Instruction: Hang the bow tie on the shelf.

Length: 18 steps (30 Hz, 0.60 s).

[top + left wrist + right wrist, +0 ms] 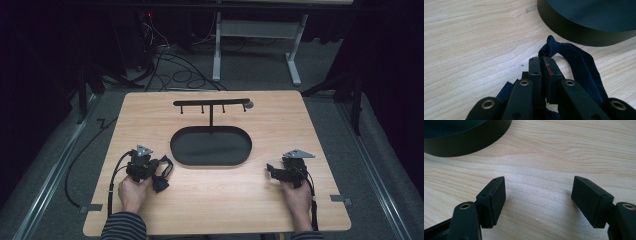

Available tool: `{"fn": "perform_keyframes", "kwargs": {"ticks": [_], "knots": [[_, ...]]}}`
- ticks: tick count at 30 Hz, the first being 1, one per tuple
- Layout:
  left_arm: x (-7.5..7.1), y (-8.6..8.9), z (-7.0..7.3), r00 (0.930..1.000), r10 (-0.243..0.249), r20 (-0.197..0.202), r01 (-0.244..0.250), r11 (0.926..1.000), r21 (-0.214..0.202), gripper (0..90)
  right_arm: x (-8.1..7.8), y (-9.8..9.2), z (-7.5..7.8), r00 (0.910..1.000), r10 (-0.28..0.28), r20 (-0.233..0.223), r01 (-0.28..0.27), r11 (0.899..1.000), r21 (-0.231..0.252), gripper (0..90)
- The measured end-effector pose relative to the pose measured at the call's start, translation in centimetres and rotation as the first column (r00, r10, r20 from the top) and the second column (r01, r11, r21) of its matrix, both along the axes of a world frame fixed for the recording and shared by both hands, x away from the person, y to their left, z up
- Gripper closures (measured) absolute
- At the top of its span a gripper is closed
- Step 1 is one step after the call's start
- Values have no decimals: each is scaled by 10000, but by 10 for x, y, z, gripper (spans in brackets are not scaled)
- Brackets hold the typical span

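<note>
1. High view: left gripper (150, 169) is sitting near the table (280, 200) front-left, pinching a dark blue strap (162, 177). A black stand (211, 145) with a hook bar is sitting mid-table. Right gripper (280, 172) is resting front-right. Cables are lying on the grey floor beyond.
2. Left gripper view: jaws are closing tight on the strap, just beside the stand base. Likely step: hanging it; next move needs a lift toward a hook.
3. Right gripper view: jaws are gaping wide, gripping nothing, over bare wood.
</note>
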State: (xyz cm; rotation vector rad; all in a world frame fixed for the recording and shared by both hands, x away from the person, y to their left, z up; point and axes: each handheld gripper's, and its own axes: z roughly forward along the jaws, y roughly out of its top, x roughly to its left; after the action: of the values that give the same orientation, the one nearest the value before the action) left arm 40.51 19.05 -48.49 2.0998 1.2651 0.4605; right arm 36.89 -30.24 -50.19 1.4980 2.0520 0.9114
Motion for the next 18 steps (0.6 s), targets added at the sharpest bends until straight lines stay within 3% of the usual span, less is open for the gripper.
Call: {"fn": "perform_keyframes", "kwargs": {"ticks": [18], "knots": [[-8,2,10,9996,-152,231,158,9995,-290,881,0,0,0,10000,7,1,-7,10000,-12,288]]}}
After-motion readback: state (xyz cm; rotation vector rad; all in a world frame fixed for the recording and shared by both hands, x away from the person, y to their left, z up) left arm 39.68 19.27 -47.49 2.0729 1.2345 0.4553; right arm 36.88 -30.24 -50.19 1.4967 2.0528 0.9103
